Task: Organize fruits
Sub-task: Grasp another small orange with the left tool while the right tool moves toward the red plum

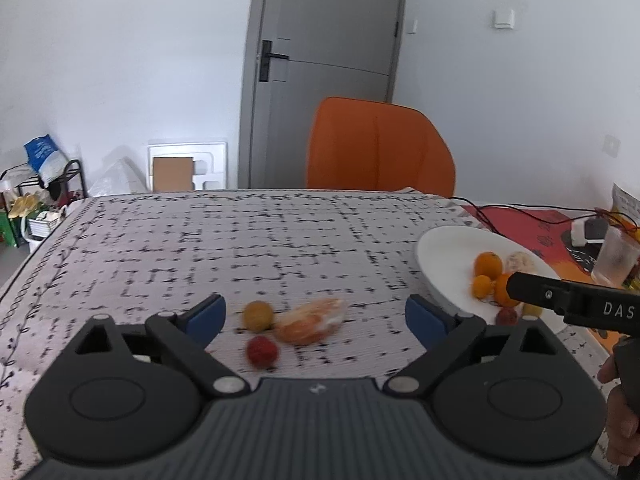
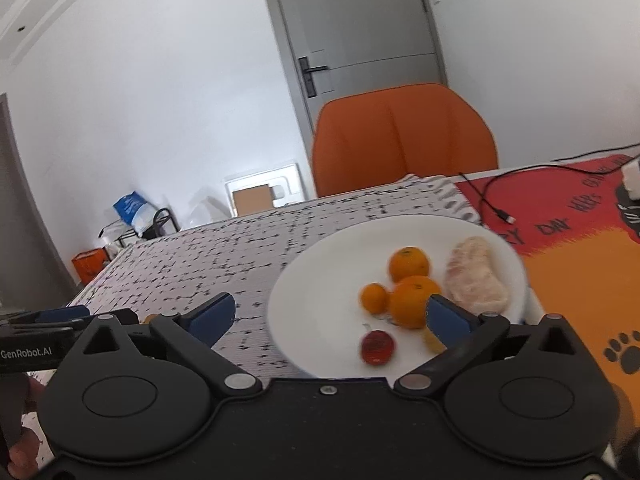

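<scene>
In the left wrist view my left gripper (image 1: pixel 316 314) is open and empty above the patterned tablecloth. Between its fingers lie a peeled orange piece (image 1: pixel 311 321), a small yellow fruit (image 1: pixel 258 315) and a small red fruit (image 1: pixel 262 352). The white plate (image 1: pixel 444 248) sits to the right with oranges (image 1: pixel 488 265) and a peeled pale fruit (image 1: pixel 519 262). In the right wrist view my right gripper (image 2: pixel 330 314) is open and empty over the plate (image 2: pixel 316 280), which holds three oranges (image 2: pixel 412 300), a peeled pale fruit (image 2: pixel 476 280), a red fruit (image 2: pixel 377 347) and a partly hidden yellow fruit (image 2: pixel 433 340).
An orange chair (image 1: pixel 378 152) stands at the table's far edge before a grey door. A red and orange mat (image 2: pixel 568 216) with a black cable (image 2: pixel 496 196) lies right of the plate. A plastic cup (image 1: pixel 616 260) stands at far right. Clutter sits on the floor at left.
</scene>
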`<action>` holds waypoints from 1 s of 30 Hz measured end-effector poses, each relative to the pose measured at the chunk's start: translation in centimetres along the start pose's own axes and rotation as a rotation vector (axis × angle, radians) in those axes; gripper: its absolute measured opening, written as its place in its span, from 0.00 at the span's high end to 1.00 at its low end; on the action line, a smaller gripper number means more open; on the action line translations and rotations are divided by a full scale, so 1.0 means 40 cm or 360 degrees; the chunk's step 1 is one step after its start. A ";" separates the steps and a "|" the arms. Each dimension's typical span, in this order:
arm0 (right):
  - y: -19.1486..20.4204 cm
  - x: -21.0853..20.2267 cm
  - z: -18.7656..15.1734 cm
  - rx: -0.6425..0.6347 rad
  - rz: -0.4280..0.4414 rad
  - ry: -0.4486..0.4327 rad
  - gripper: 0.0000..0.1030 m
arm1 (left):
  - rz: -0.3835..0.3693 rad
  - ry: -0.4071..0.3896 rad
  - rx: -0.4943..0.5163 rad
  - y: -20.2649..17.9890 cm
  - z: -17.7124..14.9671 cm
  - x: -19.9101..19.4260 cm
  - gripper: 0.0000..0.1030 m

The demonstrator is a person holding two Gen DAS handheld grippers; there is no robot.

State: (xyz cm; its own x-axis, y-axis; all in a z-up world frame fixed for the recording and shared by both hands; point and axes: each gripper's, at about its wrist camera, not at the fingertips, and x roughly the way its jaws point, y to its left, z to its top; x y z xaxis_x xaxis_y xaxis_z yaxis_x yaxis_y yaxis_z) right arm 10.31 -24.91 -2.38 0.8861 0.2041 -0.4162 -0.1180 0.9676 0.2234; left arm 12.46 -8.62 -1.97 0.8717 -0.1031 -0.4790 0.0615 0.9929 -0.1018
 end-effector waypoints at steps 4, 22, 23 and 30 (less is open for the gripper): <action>0.036 0.012 -0.003 -0.0038 0.0023 0.0022 0.00 | 0.0034 0.0002 -0.0036 0.035 -0.009 -0.006 0.07; 0.143 0.042 -0.010 -0.0148 0.0135 0.0085 0.00 | 0.0120 0.0018 -0.0202 0.151 -0.043 -0.003 0.13; 0.149 0.045 -0.010 -0.0155 0.0142 0.0090 0.00 | 0.0122 0.0021 -0.0210 0.156 -0.045 -0.001 0.15; 0.187 0.064 -0.017 -0.0186 0.0177 0.0126 0.00 | 0.0119 0.0047 -0.0254 0.186 -0.059 0.013 0.34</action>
State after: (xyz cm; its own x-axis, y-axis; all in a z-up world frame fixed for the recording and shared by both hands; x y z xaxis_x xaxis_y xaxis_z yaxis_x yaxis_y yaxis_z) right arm 11.39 -17.04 -2.36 0.8271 0.3172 -0.4640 -0.2684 0.9482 0.1698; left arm 12.24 -1.42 -5.03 0.8563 -0.0331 -0.5155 -0.0832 0.9761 -0.2008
